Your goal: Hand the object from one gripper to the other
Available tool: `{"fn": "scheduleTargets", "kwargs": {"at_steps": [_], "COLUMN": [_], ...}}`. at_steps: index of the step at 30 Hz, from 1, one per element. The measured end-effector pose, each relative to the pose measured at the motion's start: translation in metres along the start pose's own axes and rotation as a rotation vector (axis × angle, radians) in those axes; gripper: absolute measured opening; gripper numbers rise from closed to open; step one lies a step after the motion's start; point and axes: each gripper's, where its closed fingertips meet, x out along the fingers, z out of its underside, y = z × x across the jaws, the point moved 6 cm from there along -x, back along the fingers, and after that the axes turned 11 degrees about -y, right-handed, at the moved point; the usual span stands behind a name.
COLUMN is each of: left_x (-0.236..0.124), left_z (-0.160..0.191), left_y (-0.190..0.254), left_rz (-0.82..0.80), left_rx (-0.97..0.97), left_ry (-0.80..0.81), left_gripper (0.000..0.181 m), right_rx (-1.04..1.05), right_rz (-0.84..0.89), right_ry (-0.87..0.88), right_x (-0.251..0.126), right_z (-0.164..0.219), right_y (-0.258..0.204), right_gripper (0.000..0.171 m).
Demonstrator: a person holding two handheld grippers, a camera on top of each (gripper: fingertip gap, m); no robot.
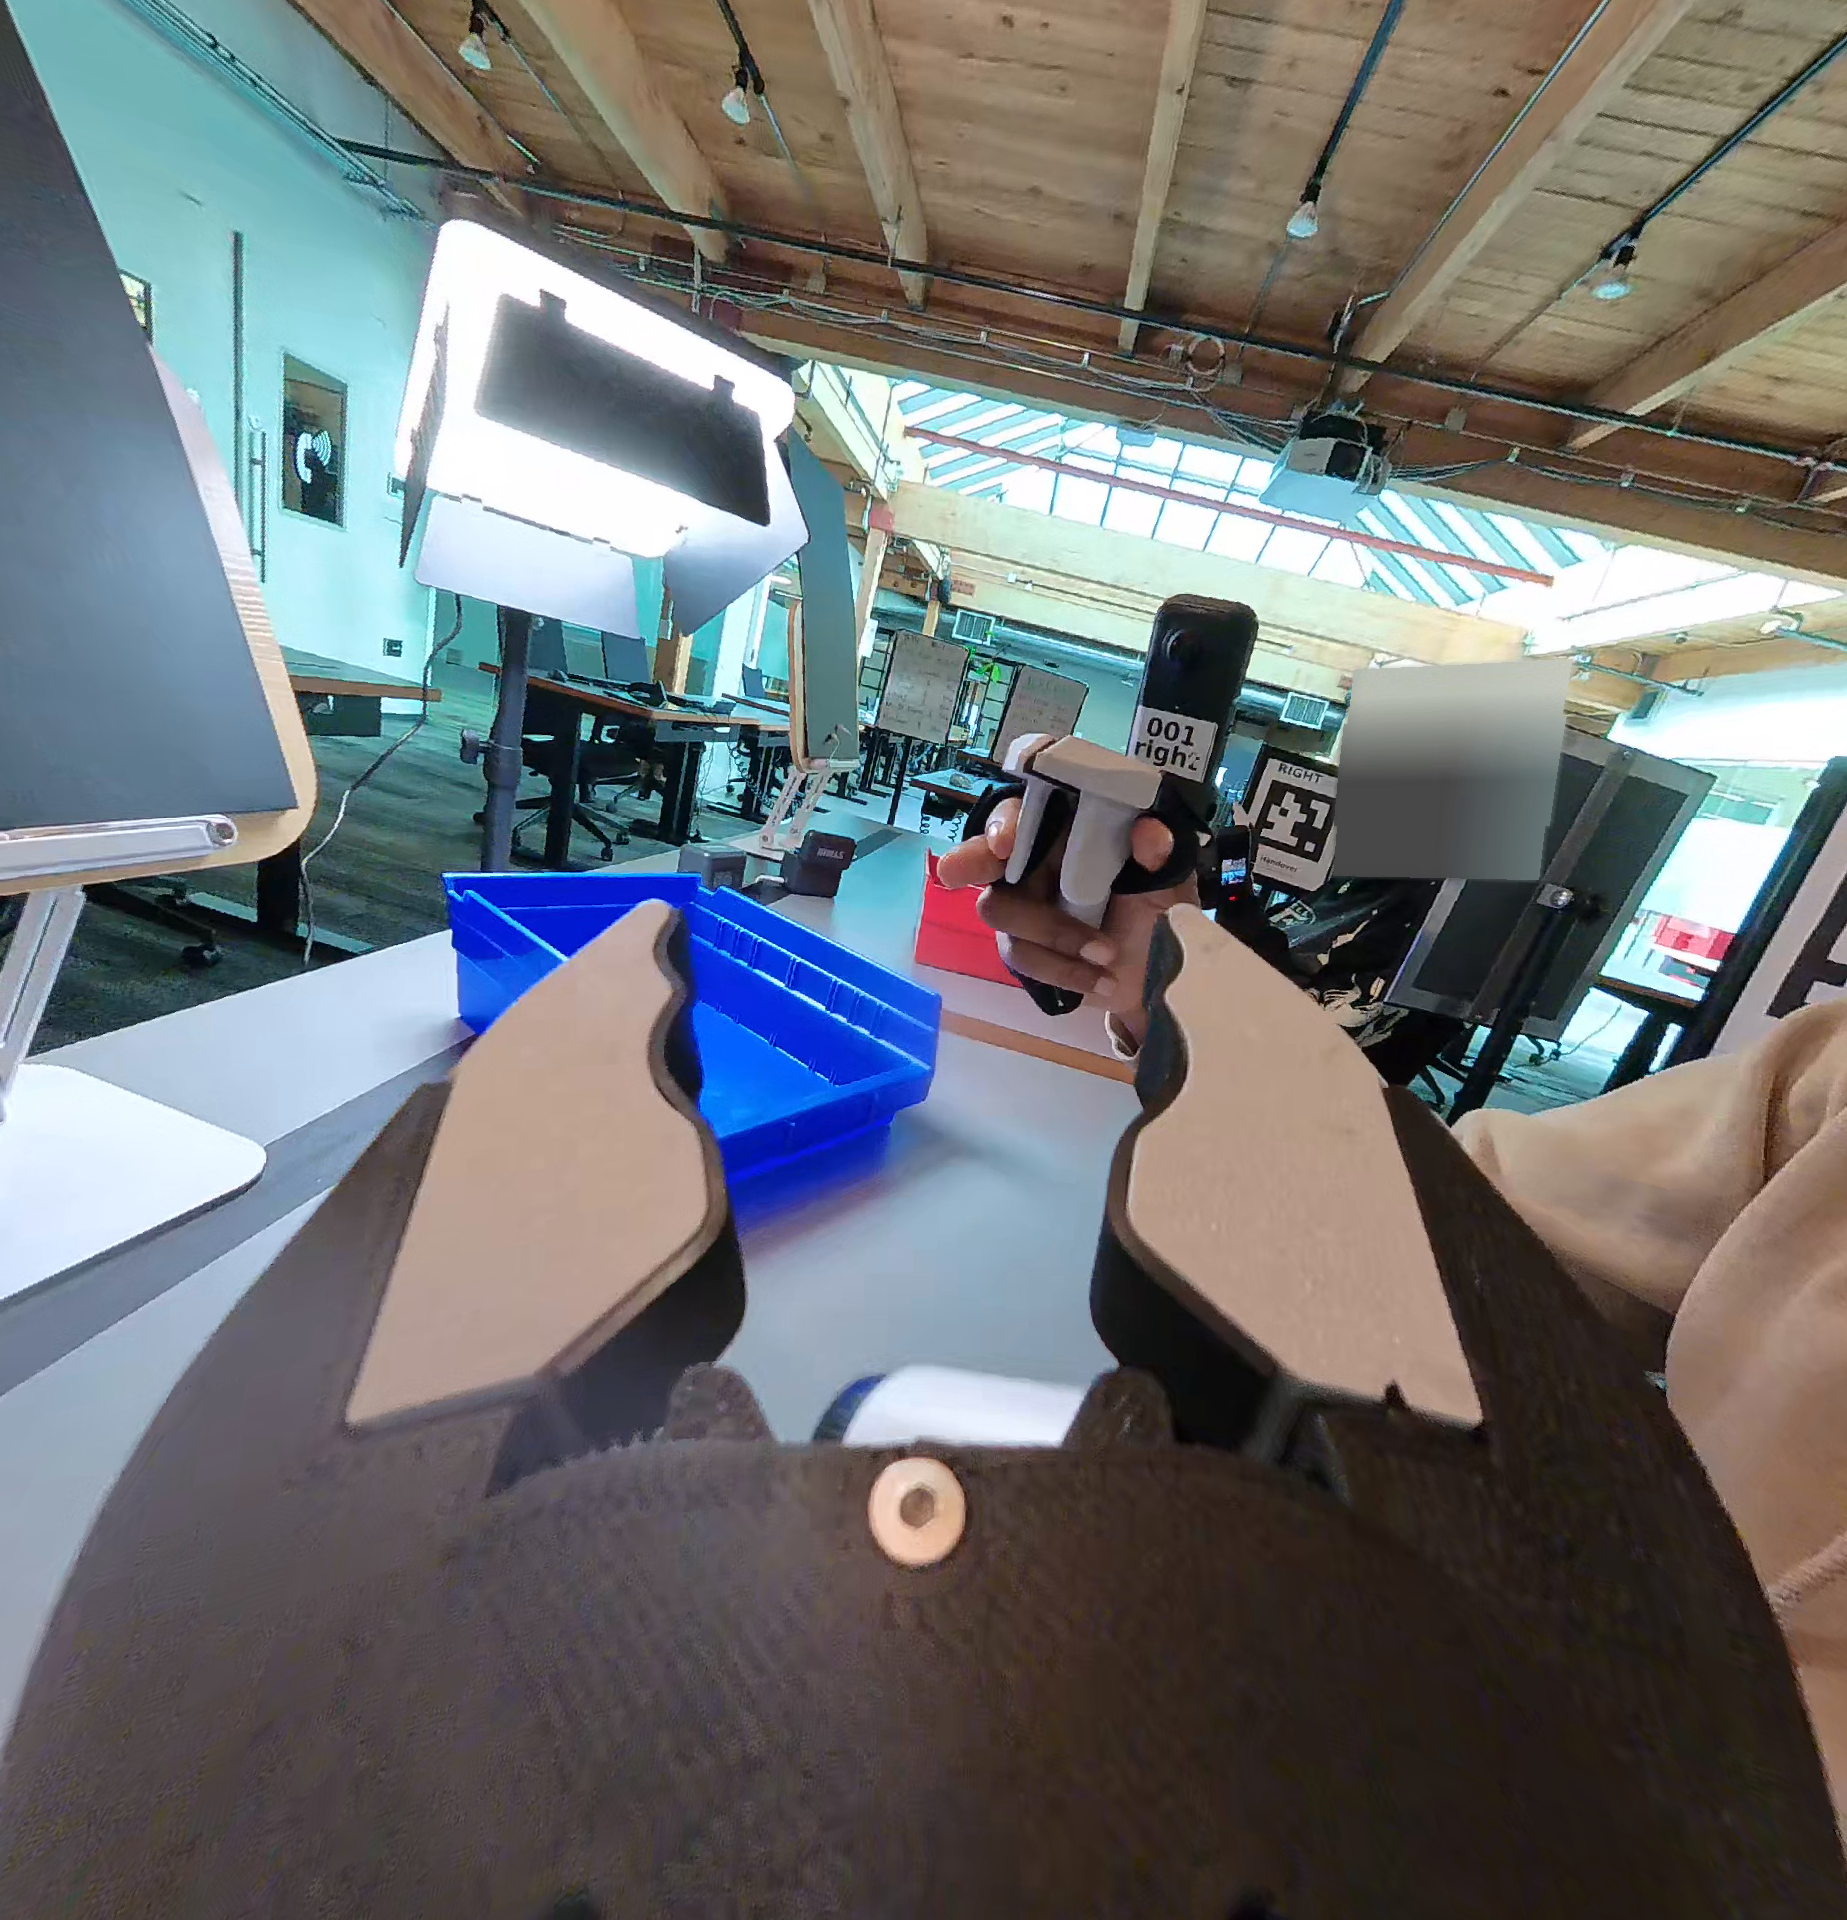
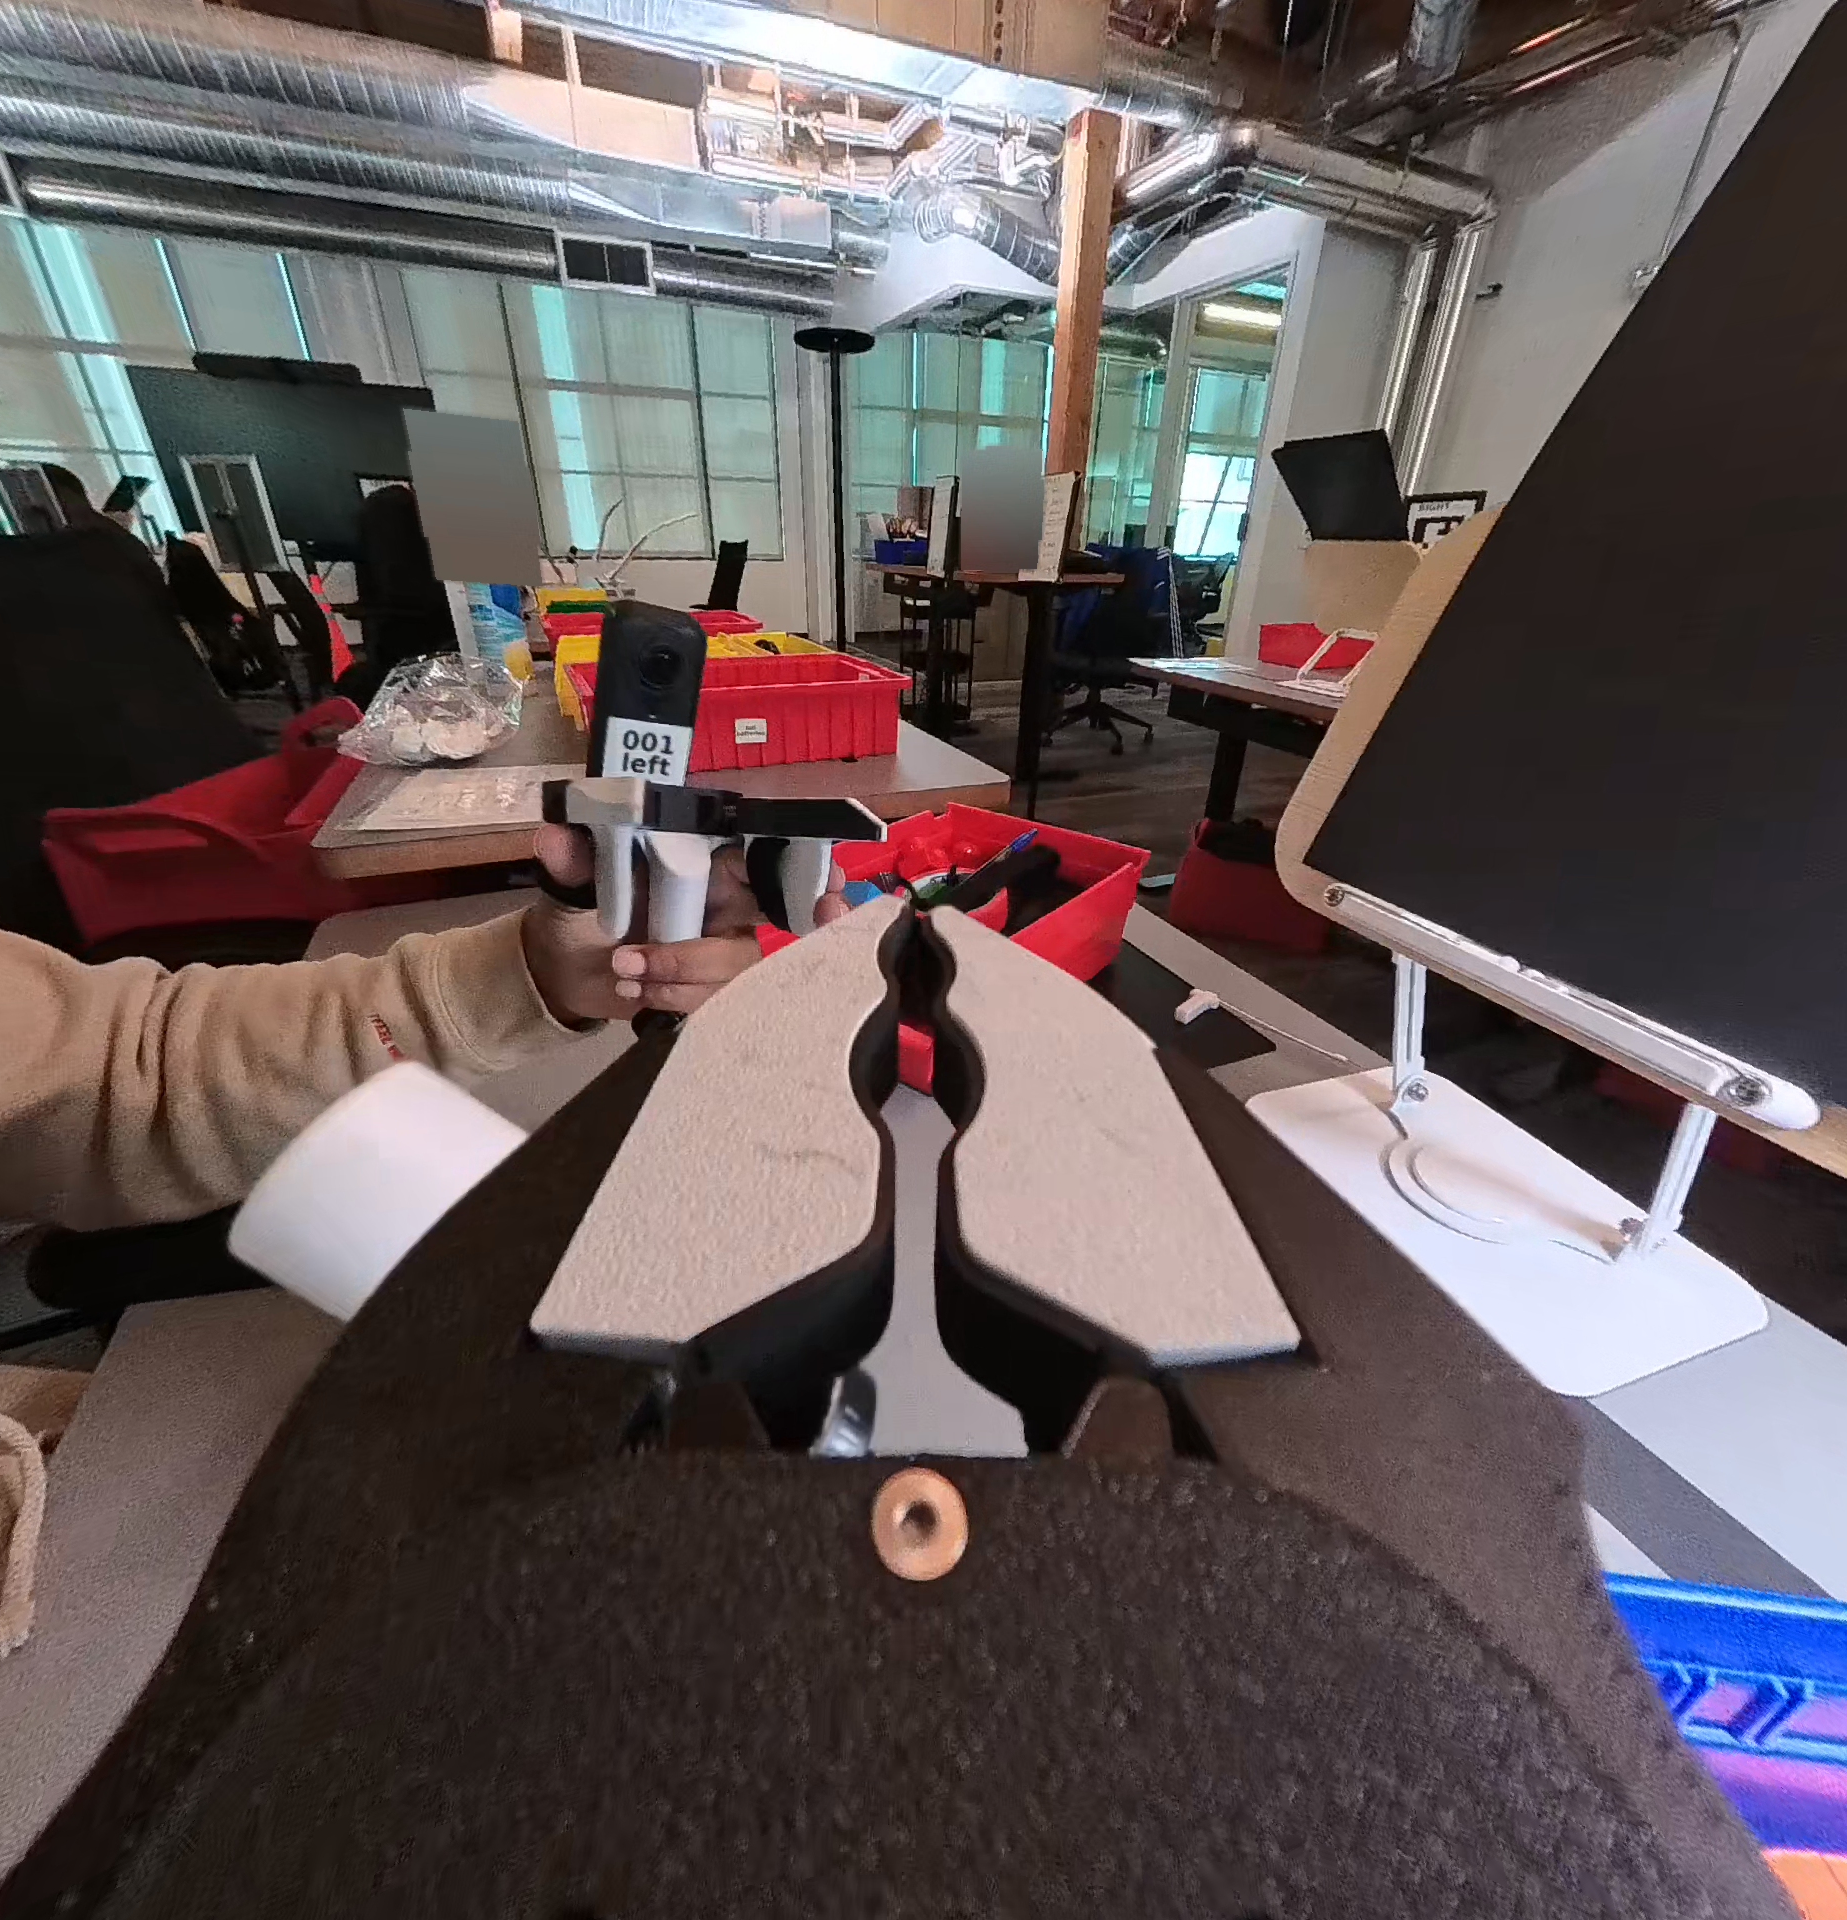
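My left gripper (image 1: 919, 920) is open, with its two grey pads wide apart and nothing between them. A white cylinder with a blue end (image 1: 960, 1403) lies low under its base, partly hidden. My right gripper (image 2: 919, 920) is shut, its fingertips touching with nothing between them. A white cylinder end (image 2: 368, 1184) sticks out to the left from under its body; no finger holds it. Each gripper sees the other, hand-held, across the grey table: the right gripper in the left wrist view (image 1: 1064, 810), the left gripper in the right wrist view (image 2: 867, 829).
An empty blue bin (image 1: 794, 1018) stands ahead of the left gripper. A red bin (image 2: 1106, 883) with pens and small items is past the right gripper. Dark screens on white stands (image 1: 88, 1164) (image 2: 1501, 1226) flank the table (image 1: 950, 1226). A lit light panel (image 1: 597, 468) stands behind. Some 15 cm of space lies between my two pairs of fingers.
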Motion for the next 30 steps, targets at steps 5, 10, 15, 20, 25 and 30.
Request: {"fn": "scheduleTargets", "kwargs": {"at_steps": [5, 10, 15, 20, 25, 30], "left_x": [-0.002, -0.003, -0.005, -0.01, -0.015, -0.018], "left_z": [0.0, 0.0, -0.001, -0.007, -0.015, -0.019], "left_y": [-0.002, -0.001, 0.0, 0.004, 0.011, 0.015], "left_rz": [-0.009, -0.022, -0.037, -0.092, -0.09, -0.095], "left_rx": [-0.007, 0.009, 0.039, 0.137, 0.215, 0.257], "left_ry": [0.006, -0.022, -0.077, -0.069, -0.043, -0.049], "left_gripper": [0.081, 0.077, 0.058, 0.038, 0.022, 0.019], "right_rx": [-0.003, -0.018, -0.17, -0.415, -0.554, -0.714], "right_rz": [-0.002, 0.005, -0.058, -0.201, -0.394, -0.545], "right_ry": [-0.011, -0.043, -0.237, -0.684, -0.94, -1.134], "right_x": [0.005, 0.009, 0.021, 0.044, 0.061, 0.073], "right_z": [0.002, 0.005, 0.023, 0.077, 0.116, 0.148], "right_y": [-0.001, -0.003, -0.016, -0.048, -0.082, -0.101], "right_gripper": [0.001, 0.005, 0.012, 0.042, 0.061, 0.082]}}
